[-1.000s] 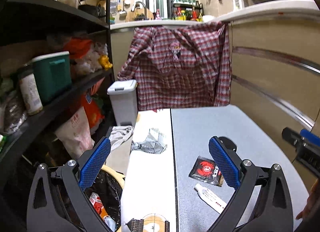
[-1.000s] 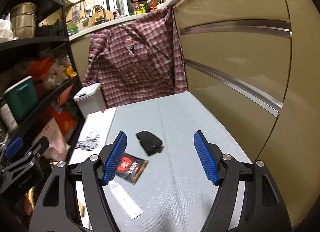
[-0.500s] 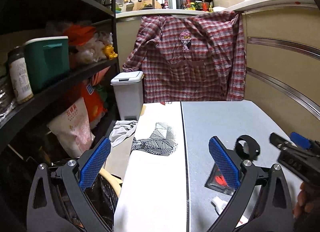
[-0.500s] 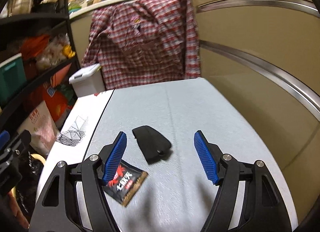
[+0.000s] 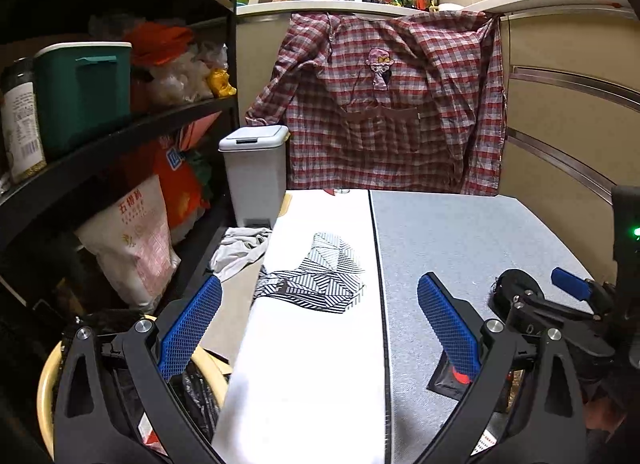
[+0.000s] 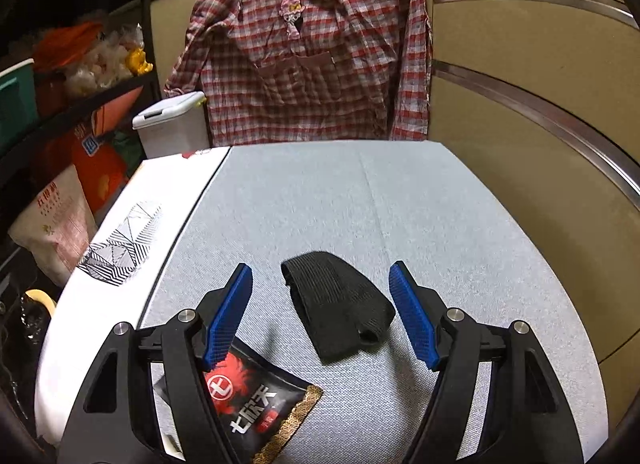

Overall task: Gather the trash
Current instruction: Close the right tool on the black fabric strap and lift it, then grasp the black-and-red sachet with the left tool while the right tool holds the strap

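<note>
A black elastic band (image 6: 340,304) lies on the grey table (image 6: 360,200), between the open jaws of my right gripper (image 6: 322,314), which hovers low around it without touching. A black and red snack packet (image 6: 256,412) lies under the right gripper's left finger; it also shows in the left wrist view (image 5: 450,380). My left gripper (image 5: 320,328) is open and empty above the white board (image 5: 316,364), near its left edge. A black-lined trash bin with a cream rim (image 5: 200,396) sits below the left gripper. The right gripper shows at the right of the left wrist view (image 5: 560,304).
A striped cloth (image 5: 316,280) lies on the white board. A grey lidded bin (image 5: 254,172) stands behind it. A plaid shirt (image 5: 384,116) hangs at the table's far end. Black shelves (image 5: 112,136) with bags and containers line the left. A beige cabinet (image 6: 540,84) is at the right.
My right gripper has moved forward and down, so the black band now lies between its jaws. My left gripper has shifted left and lower, over the white board.
</note>
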